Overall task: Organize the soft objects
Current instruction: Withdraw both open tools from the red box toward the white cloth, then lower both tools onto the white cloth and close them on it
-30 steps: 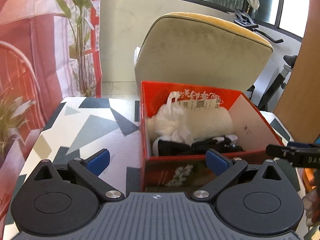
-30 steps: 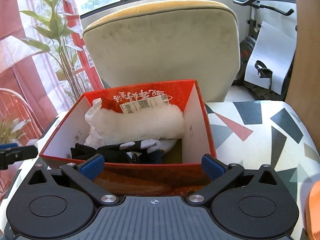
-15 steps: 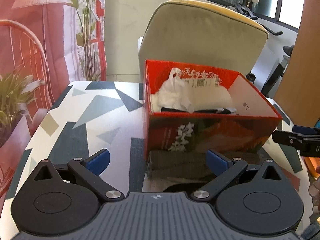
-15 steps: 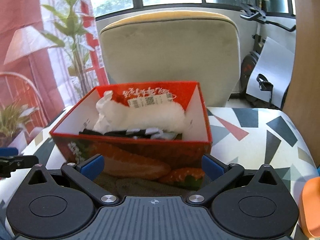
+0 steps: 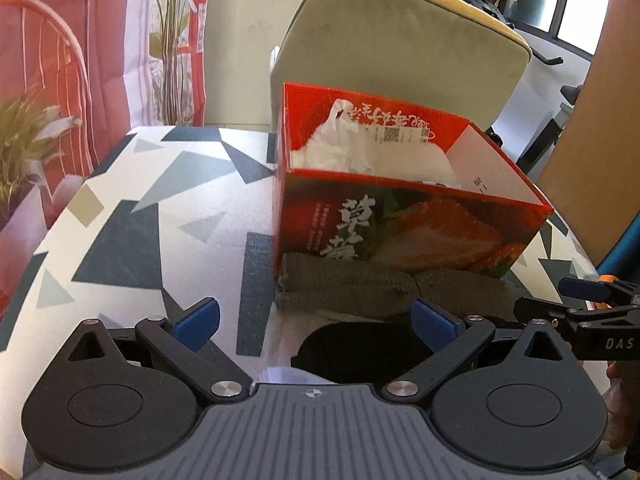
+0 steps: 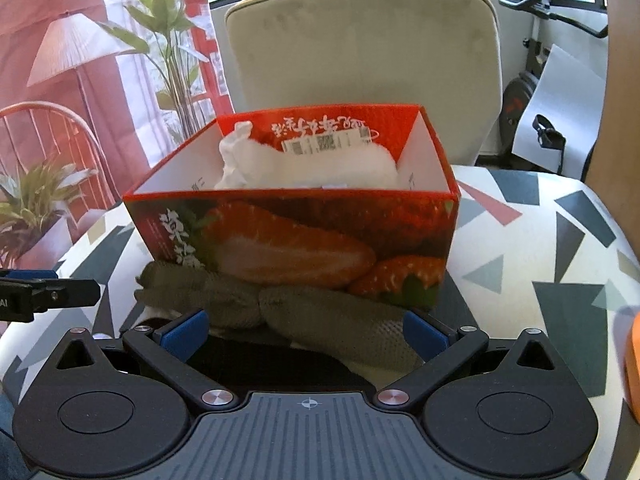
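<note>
Both cameras have drawn back and lower from the red box (image 6: 296, 236), so its inside is now mostly hidden behind the strawberry-printed front wall, and the grey knitted cloth (image 6: 312, 316) before the box has come into view between each hand-held gripper's fingers.

The red box (image 6: 296, 236) hides the far ends of the grey socks (image 6: 320, 316) and most of its white contents (image 6: 320, 168).

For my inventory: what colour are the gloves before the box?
Grey-green knit gloves, clearest in the right wrist view.
</note>
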Demonstrator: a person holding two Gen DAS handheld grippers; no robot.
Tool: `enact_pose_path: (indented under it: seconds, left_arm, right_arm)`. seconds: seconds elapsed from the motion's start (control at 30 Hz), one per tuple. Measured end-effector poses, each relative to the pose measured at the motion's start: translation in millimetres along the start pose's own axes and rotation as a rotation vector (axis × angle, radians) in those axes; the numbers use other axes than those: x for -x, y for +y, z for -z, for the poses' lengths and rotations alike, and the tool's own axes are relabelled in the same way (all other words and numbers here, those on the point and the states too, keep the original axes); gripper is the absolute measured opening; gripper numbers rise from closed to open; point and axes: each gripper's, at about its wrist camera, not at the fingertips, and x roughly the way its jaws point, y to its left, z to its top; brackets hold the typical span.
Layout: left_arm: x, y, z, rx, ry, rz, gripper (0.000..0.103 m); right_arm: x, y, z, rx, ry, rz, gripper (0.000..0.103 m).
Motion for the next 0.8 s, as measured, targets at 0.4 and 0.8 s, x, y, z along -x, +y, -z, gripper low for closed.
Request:
enact_pose_path:
  seconds: [0.4,0.8]
  left_arm:
    - [-1.5,9.1,16.8,0.061,0.058,0.017,0.102]
    - [-1.7,9.6,23.5,0.083,0.088,0.052,0.099]
  right_arm:
    - [3.8,-1.3,20.0,0.026,0.018,-0.011,0.102]
    - [4.1,2.9,34.5,0.03,0.051,-0.025,0.096]
